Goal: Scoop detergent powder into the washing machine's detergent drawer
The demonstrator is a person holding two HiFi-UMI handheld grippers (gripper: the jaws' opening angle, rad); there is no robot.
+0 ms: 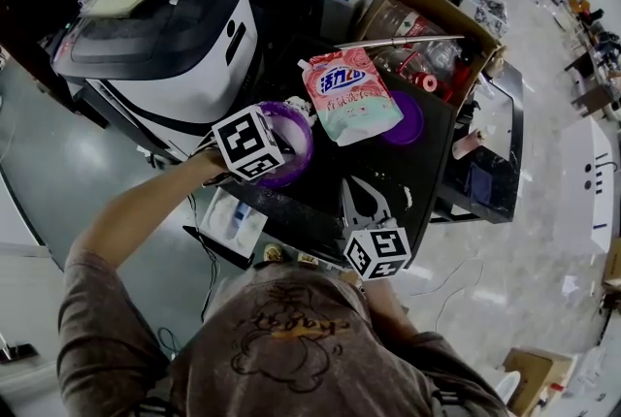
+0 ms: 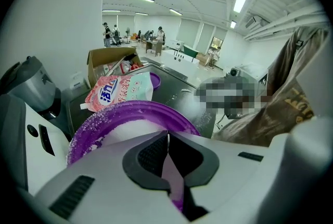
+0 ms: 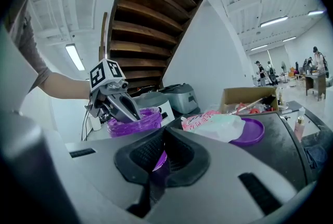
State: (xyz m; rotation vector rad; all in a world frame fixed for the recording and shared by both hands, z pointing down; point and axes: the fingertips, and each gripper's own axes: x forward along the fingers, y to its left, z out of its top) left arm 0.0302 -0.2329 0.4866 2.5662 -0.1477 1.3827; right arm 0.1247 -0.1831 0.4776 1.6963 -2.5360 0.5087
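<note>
The left gripper (image 2: 167,137) is clamped shut on the near rim of a purple tub (image 1: 299,132), holding it up at the table's (image 1: 441,163) edge next to the washing machine (image 1: 165,37). Pinching the rim keeps the mouth level and open, so the white powder (image 2: 130,129) heaped inside stays put and within reach. The right gripper (image 3: 164,152) hangs lower and nearer the person, well apart from the tub. Its jaws are closed on a thin purple piece, probably the handle of a scoop (image 3: 157,161), though its bowl is hidden. The detergent bag (image 1: 347,95) lies flat on the table just behind the tub, partly over the purple lid (image 1: 417,122), both set aside to leave the tub free. A pale tray with a blue part (image 1: 233,221) sits low between machine and table. It may be the detergent drawer, but that cannot be told. No powder appears to have gone there yet, so the scoop probably has to dip into the tub first
</note>
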